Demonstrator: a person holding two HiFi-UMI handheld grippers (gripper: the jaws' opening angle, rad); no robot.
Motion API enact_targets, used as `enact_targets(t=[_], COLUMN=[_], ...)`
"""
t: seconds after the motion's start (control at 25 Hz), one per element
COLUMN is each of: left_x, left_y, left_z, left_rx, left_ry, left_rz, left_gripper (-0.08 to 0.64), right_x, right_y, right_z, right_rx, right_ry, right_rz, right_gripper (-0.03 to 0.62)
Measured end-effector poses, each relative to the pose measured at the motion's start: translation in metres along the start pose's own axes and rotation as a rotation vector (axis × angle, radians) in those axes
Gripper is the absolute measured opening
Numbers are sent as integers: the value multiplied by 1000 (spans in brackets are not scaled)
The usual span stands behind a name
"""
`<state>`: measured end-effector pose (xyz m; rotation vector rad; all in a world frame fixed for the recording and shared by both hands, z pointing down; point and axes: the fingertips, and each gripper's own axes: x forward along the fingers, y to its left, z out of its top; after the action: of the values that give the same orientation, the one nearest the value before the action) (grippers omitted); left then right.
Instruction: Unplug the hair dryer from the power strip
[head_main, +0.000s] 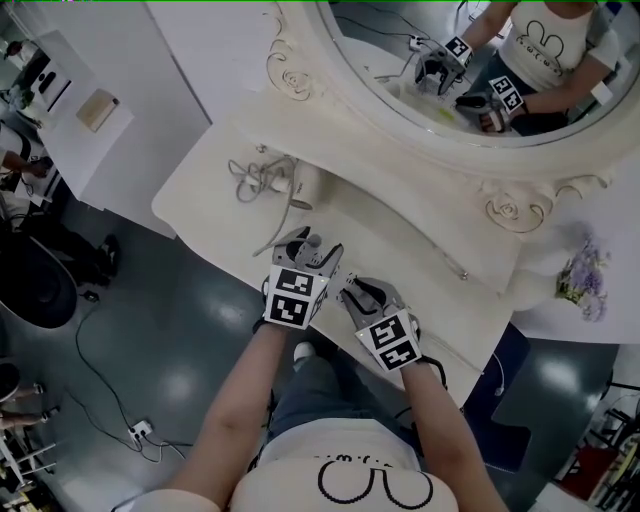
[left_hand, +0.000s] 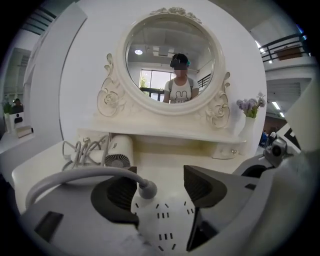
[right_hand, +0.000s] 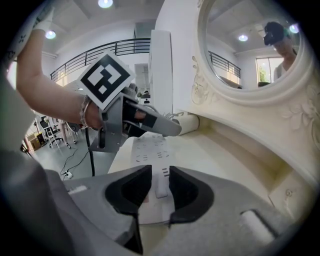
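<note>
A vase (left_hand: 247, 129) of purple flowers (left_hand: 248, 104) stands beyond the strip (left_hand: 162, 225), to its right. The left gripper view shows the left gripper (left_hand: 160, 176) with fingers released wide and the dryer's plug (left_hand: 146, 190) standing on the strip between them. The dryer (left_hand: 119, 150) lies beyond the strip on the counter (left_hand: 165, 161). Only the right gripper view shows the right gripper (right_hand: 160, 172): fingers narrowly apart over the strip's end, pinching nothing. Both grippers slant downward, side by side.

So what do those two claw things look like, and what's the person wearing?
The left claw and the right claw are grey plastic with dark ribbed pads inside. Each carries a white cube printed with black square patterns. The person wears a short-sleeved white T-shirt with a black drawing, and a bracelet on the left wrist.
</note>
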<state>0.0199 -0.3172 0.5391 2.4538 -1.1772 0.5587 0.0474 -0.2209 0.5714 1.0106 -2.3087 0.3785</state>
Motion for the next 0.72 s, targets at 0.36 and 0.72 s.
enact_targets(t=[0.36,0.72], left_x=[-23,-73], left_y=[-2,-10], left_z=[-34,-65], left_rx=[32,-40], left_ry=[94,103], left_rz=[23,20], left_gripper=[311,311], right_x=[-1,0], right_y=[-1,-3], right_z=[1,-2], right_rx=[10,3], right_ry=[3,21], right_rz=[-6,-34], right_gripper=[105,104])
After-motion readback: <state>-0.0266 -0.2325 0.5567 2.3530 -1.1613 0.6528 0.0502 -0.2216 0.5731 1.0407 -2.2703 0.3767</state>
